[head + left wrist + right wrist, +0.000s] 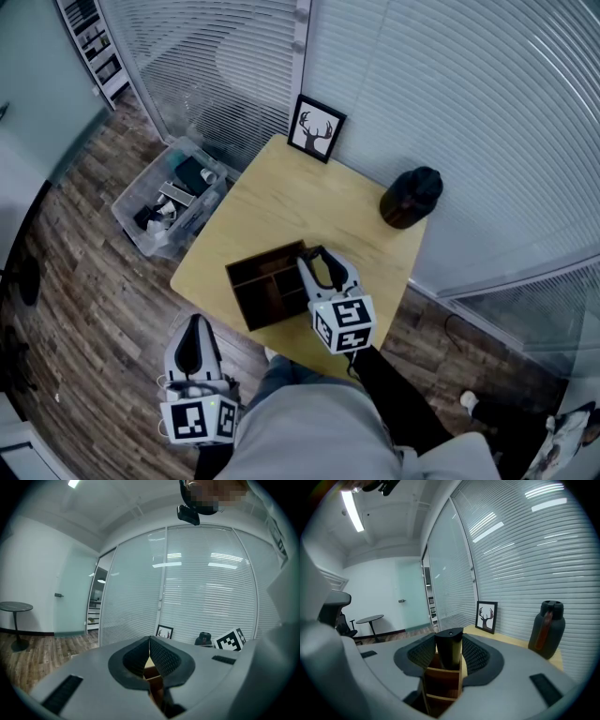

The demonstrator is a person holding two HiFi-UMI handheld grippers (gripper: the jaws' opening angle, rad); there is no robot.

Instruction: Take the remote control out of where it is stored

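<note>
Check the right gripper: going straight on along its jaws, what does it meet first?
The remote control, upright in the wooden organizer and already between its jaws, seemingly touching both pads.

Left gripper (195, 323) hangs low with its jaws together. Right gripper (320, 265) reaches forward, jaws clamping the remote control (449, 648) upright between them.

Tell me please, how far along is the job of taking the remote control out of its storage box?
Done: the right hand-held gripper is at the wooden organizer, and its jaws look closed on the remote control.
In hand: the remote stands upright between the pads, with its lower part inside a compartment.
Left: lifting it clear of the organizer.
The left hand-held gripper is shut and empty, off the table.
</note>
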